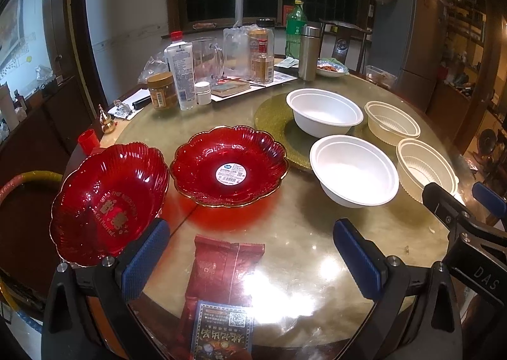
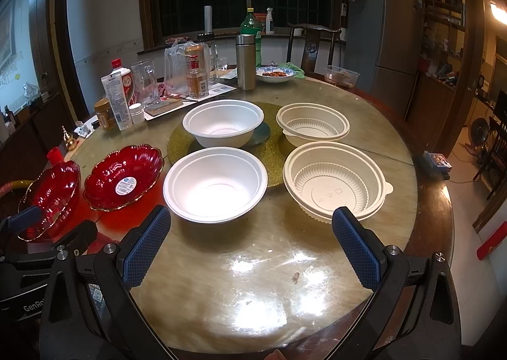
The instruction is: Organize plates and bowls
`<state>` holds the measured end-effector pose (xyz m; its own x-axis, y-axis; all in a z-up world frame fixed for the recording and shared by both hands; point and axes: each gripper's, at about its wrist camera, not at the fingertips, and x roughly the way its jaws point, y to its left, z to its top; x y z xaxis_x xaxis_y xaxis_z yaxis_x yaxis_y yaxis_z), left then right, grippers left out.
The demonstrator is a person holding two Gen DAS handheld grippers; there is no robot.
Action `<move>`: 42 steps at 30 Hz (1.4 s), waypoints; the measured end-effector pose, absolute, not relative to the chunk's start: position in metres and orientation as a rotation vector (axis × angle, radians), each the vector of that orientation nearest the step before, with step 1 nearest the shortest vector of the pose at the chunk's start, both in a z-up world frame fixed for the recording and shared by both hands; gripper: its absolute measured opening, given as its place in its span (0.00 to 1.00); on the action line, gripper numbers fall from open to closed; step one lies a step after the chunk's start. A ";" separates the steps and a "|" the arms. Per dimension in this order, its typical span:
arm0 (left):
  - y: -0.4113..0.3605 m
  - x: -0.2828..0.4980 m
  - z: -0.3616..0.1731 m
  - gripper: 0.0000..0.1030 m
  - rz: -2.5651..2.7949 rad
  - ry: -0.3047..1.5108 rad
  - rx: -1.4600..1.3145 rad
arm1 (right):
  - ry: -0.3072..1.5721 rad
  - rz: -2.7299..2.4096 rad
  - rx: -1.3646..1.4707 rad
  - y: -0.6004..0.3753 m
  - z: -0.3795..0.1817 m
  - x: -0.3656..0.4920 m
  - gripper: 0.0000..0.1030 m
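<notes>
Count on the round desk (image 2: 317,265): two red plates, two white bowls, two cream ribbed bowls. All six sit apart from each other, none stacked.

Red plates at the left edge: near red plate (image 1: 107,201), scalloped, translucent, gold lettering inside, tilted, its rim overhanging the desk edge. Far red plate (image 1: 229,166), same shape, gold rim, round white sticker at centre.

White bowls mid-desk: near white bowl (image 2: 215,184) plain and matte, partly on the gold glitter mat (image 2: 177,141); far white bowl (image 2: 223,122) fully on the mat.

Cream bowls on the right: near cream bowl (image 2: 334,180), fluted inner wall, small tab on the rim; far cream bowl (image 2: 312,122), alike.

Left tongs (image 1: 253,261): wide apart, holding nothing; blue dimpled pads. Right tongs (image 2: 252,249): wide apart, holding nothing.

Hard to read: red snack packet (image 1: 221,268) and a printed card under the left tongs, cut off by the frame. Bottles and jars at the back overlap; labels illegible.
</notes>
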<state>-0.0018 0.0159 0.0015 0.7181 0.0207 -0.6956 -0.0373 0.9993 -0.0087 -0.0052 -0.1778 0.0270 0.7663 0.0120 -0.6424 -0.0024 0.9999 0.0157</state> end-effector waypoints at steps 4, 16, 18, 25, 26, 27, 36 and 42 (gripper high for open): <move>0.015 -0.003 0.001 1.00 0.032 0.770 -0.021 | 0.698 0.007 0.016 -0.178 0.027 -0.005 1.00; 0.014 -0.004 0.000 1.00 0.029 0.775 -0.010 | 0.691 0.012 0.025 -0.179 0.031 -0.007 1.00; 0.013 -0.004 0.000 1.00 0.028 0.775 -0.009 | 0.691 0.012 0.027 -0.178 0.031 -0.007 1.00; 0.013 -0.005 -0.001 1.00 0.027 0.777 -0.007 | 0.688 0.013 0.028 -0.179 0.031 -0.008 1.00; 0.013 -0.005 -0.001 1.00 0.028 0.776 -0.007 | 0.688 0.013 0.028 -0.179 0.031 -0.007 1.00; 0.013 -0.005 -0.001 1.00 0.028 0.776 -0.007 | 0.688 0.012 0.029 -0.179 0.032 -0.008 1.00; 0.013 -0.006 -0.001 1.00 0.026 0.777 -0.006 | 0.687 0.015 0.031 -0.178 0.032 -0.009 1.00; 0.013 -0.007 -0.001 1.00 0.025 0.779 -0.006 | 0.687 0.016 0.031 -0.178 0.032 -0.009 1.00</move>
